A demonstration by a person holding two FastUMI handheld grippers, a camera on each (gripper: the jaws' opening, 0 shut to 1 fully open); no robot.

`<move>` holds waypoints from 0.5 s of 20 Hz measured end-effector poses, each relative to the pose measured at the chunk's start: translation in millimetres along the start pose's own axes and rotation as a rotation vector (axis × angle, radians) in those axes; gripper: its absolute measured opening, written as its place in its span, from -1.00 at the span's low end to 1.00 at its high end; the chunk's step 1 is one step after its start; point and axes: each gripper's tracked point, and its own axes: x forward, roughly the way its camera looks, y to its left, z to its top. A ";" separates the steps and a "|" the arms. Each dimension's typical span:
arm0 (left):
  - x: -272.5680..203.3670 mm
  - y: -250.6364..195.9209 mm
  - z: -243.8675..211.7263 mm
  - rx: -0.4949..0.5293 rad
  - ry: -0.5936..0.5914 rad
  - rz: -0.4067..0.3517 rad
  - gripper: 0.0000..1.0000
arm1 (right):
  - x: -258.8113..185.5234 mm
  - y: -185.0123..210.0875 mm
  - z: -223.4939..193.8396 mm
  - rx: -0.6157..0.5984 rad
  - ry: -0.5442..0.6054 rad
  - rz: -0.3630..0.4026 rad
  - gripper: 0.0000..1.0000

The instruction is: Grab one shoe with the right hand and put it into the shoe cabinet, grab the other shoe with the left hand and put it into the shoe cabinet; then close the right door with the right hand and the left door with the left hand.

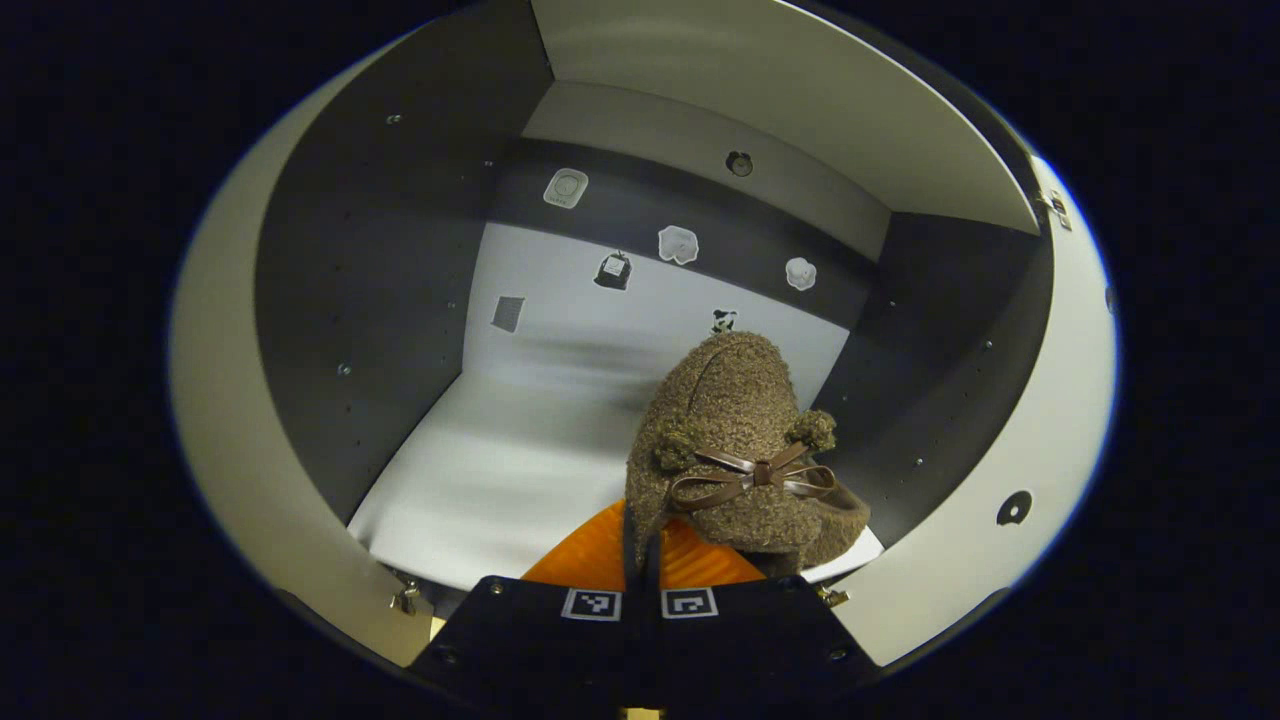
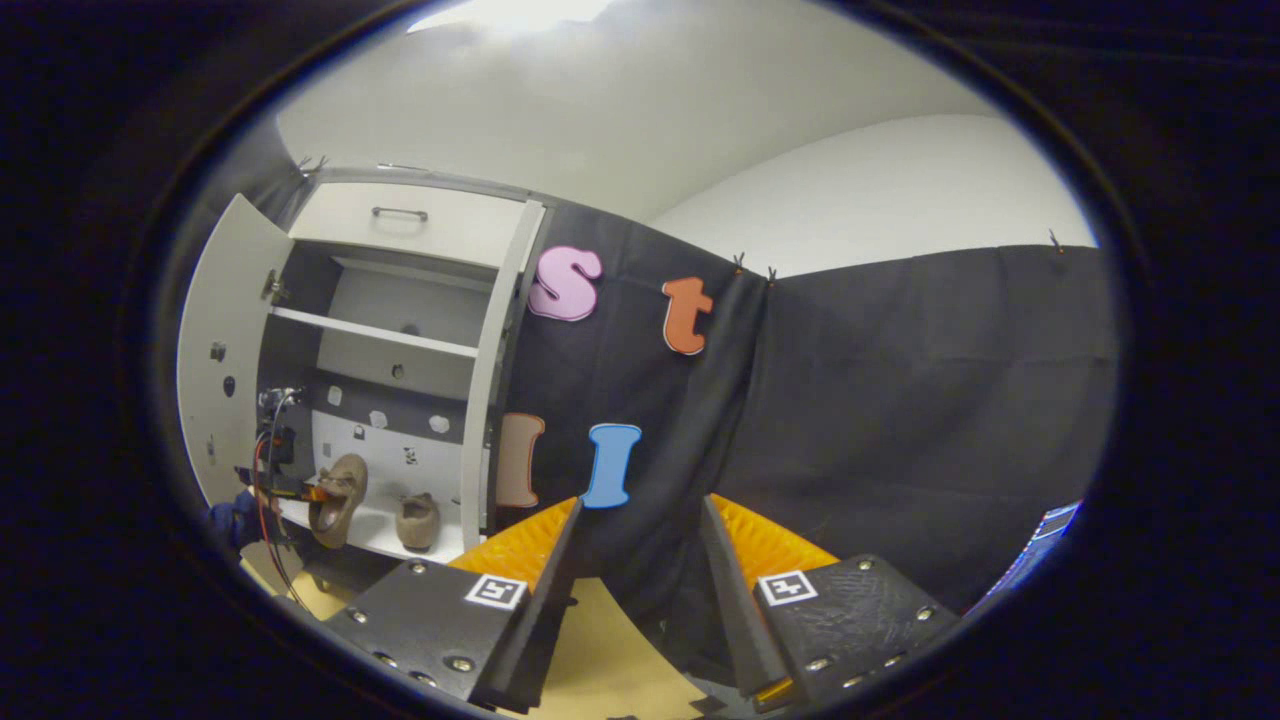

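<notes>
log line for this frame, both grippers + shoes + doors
left gripper: shut on brown shoe, at cabinet opening | right gripper: open, empty | second shoe: on cabinet shelf | left door: open

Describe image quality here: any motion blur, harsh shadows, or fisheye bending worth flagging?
Left gripper view: the shoe in the left gripper is sharp; the cabinet back wall is smeared and its side walls dark. Right gripper view: strong fisheye bending of the cabinet door, glare on the ceiling.
</notes>
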 end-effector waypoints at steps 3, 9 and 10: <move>-0.4 0.4 1.3 0.007 0.001 0.012 -0.99 | -7.6 -10.8 -10.4 -0.013 0.020 -0.048 0.38; -2.2 -2.3 -4.1 0.036 0.033 0.060 -0.99 | -24.2 -31.0 -28.5 -0.016 0.065 -0.130 0.36; -2.8 -0.6 -7.0 0.055 0.042 0.075 -0.99 | -26.5 -31.5 -30.2 -0.007 0.073 -0.132 0.39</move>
